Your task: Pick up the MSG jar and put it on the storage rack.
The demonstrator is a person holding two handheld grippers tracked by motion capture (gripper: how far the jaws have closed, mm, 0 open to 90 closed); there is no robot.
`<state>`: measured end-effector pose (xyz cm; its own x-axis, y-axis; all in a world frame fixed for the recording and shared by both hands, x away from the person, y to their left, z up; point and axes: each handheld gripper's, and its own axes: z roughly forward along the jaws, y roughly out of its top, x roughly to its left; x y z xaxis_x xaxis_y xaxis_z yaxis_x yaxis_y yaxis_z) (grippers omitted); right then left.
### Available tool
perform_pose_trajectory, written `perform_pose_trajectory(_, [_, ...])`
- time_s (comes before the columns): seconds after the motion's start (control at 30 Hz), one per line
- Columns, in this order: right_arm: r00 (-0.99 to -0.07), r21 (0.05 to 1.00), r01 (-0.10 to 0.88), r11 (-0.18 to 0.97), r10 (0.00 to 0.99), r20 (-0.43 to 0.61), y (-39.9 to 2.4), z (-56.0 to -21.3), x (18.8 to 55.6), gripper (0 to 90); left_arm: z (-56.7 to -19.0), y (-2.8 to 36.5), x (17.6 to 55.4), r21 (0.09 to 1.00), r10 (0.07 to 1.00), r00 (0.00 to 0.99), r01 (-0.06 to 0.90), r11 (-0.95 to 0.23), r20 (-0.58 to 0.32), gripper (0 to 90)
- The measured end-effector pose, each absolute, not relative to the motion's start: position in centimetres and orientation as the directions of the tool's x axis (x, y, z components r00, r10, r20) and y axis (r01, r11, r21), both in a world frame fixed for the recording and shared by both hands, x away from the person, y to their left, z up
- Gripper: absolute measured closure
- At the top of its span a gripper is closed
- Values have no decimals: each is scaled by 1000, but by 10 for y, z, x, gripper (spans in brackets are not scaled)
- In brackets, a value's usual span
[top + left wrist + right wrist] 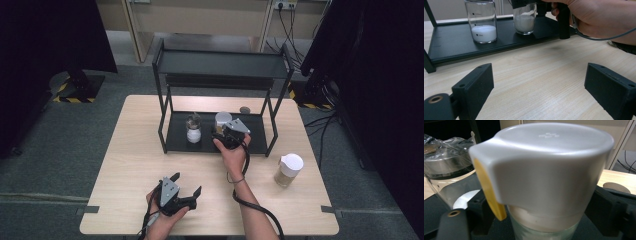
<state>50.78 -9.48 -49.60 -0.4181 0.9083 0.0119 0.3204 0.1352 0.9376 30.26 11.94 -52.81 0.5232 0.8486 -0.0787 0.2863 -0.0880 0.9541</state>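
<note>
Wooden table [130, 165]; right claw [226, 134] level, straddling white-lidded jar [223, 120].

The rack's lower shelf [175, 137] is hemmed by corner posts and the upper shelf [220, 64] overhead; two jars [193, 129] [222, 120] block its middle. Table front and left edge lie open; a lidded jar [289, 170] stands near the right edge.
</note>
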Motion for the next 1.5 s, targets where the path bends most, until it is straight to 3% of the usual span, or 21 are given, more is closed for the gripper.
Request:
perform_pose_trajectory(0.6, [-429,931,341,129,903,32,-102,-496,496,73,-528,119,302,954,849,524,285,-94,-73,82])
perform_pose_trajectory(1.5, [-456,931,335,143,890,27,-116,-493,474,34,-528,118,302,955,849,523,282,-93,-72,82])
